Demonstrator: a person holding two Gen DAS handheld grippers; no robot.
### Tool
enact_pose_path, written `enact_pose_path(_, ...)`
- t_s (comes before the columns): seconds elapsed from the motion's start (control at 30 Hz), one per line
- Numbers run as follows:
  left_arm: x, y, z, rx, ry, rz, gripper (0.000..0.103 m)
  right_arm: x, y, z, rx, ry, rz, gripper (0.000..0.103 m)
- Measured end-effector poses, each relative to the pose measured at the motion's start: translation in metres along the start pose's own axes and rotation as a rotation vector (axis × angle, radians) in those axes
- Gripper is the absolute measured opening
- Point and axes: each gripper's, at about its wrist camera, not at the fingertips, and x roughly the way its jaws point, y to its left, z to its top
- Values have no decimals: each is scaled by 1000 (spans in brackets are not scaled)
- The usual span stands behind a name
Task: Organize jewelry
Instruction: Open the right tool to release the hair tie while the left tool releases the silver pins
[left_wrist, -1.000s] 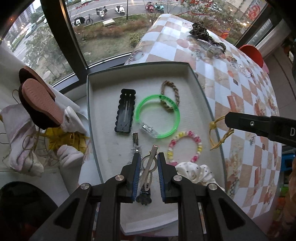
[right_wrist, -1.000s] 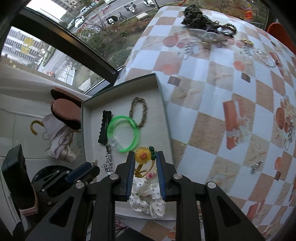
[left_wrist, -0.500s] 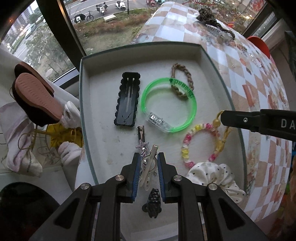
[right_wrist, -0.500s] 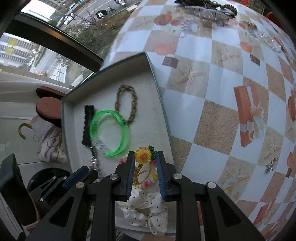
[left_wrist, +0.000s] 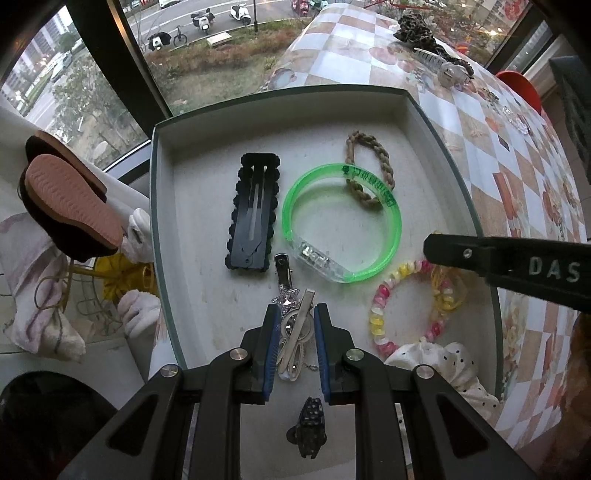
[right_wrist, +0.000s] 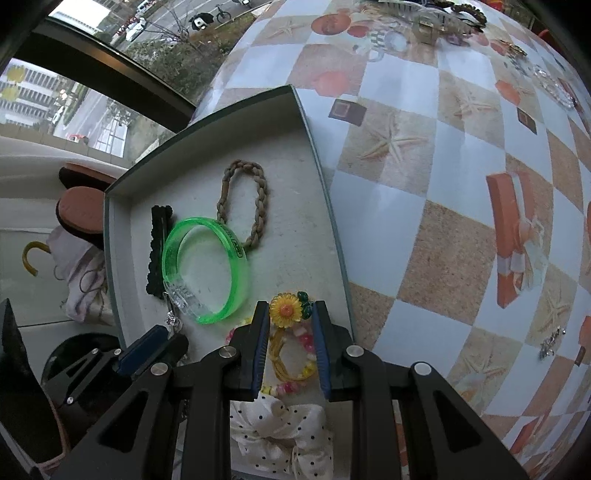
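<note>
A grey tray (left_wrist: 192, 221) holds a black hair clip (left_wrist: 255, 214), a green bangle (left_wrist: 340, 221), a braided brown tie (left_wrist: 369, 170), a star clip (left_wrist: 284, 284), a beaded bracelet (left_wrist: 384, 317), a dotted white scrunchie (left_wrist: 443, 365) and a small black claw clip (left_wrist: 310, 424). My left gripper (left_wrist: 296, 314) points down over the tray's near part, shut on a silver hair clip (left_wrist: 301, 325). My right gripper (right_wrist: 290, 310) hangs over the bracelet at the tray's right side, shut on a sunflower hair tie (right_wrist: 284, 310) whose yellow loop (right_wrist: 288, 358) dangles between the fingers.
More jewelry lies in a pile (right_wrist: 436, 22) at the far end of the checked tablecloth (right_wrist: 443, 240), and a small charm (right_wrist: 552, 341) lies to the right. Slippers (left_wrist: 70, 199) and cloth sit left of the tray, below a window.
Both grippers have sunk closer to the tray, each still holding its piece. The right gripper with the sunflower tie has come in from the tray's edge to above the bracelet.
</note>
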Motion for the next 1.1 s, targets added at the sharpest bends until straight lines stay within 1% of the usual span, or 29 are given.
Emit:
enact_pose_path(0.17,-1,0,0,-1,-8,19,22,4,0,0,-9,10,-6,25)
enact_pose_path(0.4,0,0,2,2,4,24,23,6,6,3,-16,22,-8,26)
enact_pose_path(0.43,0,-1,3,4,5,24,23,7,6,4,-14,24,-4,28)
enact_pose_path(0.57,0,-1,3,4,12,22,23,6,6,6,0,34,39,48)
enact_pose_path(0.67,0,-1,4,4,17,33,23,2,9,6,0,30,49,54)
enact_pose_path(0.83,-3,2,5,-1,15,45,23,-9,8,8,17,7,54,56)
enact_pose_path(0.93,-5,1,5,4,11,44,23,-20,8,7,14,-15,19,60)
enact_pose_path(1.0,-5,1,4,6,12,49,23,-28,9,5,11,-25,9,60)
enact_pose_path(1.07,-5,1,3,7,13,49,23,-34,9,4,7,-38,-28,60)
enact_pose_path(1.1,-5,1,3,6,13,50,23,-36,9,3,9,-41,-30,60)
